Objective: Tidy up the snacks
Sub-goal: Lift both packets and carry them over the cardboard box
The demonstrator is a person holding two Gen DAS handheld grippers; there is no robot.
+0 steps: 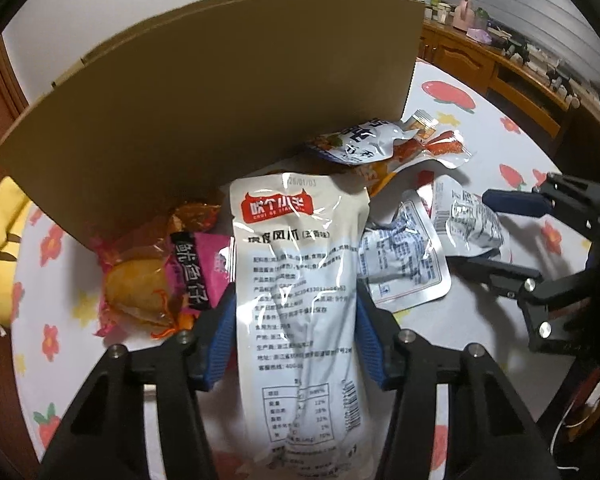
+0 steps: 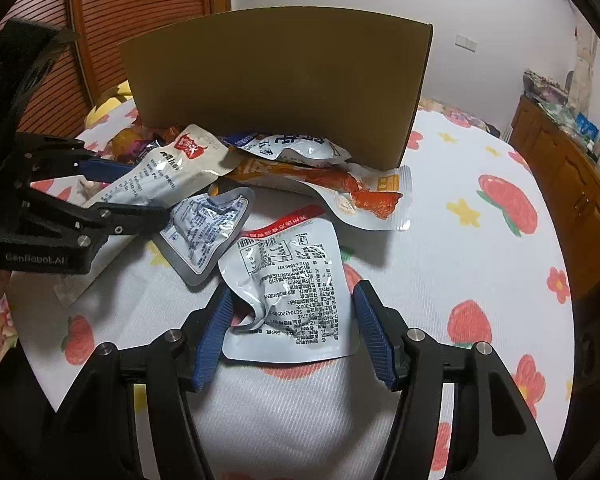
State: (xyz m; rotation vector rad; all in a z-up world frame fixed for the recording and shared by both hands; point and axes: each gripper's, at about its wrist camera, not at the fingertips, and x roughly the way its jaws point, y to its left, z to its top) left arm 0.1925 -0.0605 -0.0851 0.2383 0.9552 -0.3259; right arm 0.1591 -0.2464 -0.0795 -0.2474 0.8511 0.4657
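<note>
My left gripper (image 1: 296,320) is shut on a long white snack pouch with a red logo (image 1: 300,280), holding it just above the table; the pouch also shows in the right wrist view (image 2: 164,172). My right gripper (image 2: 292,320) is open, its blue fingers on either side of a silver-white pouch (image 2: 292,292) lying on the tablecloth. A cardboard box (image 1: 220,100) stands behind the snack pile, with its flap facing me (image 2: 280,84). A crumpled silver pouch (image 2: 204,232) lies between the two grippers.
More snacks lie at the box's foot: a pink and black packet (image 1: 196,276), an orange wrapped piece (image 1: 140,292), a sausage pack (image 2: 364,196), a blue-white pouch (image 2: 300,146). The round table has a flowered cloth (image 2: 480,240). A wooden sideboard (image 2: 572,168) stands to the right.
</note>
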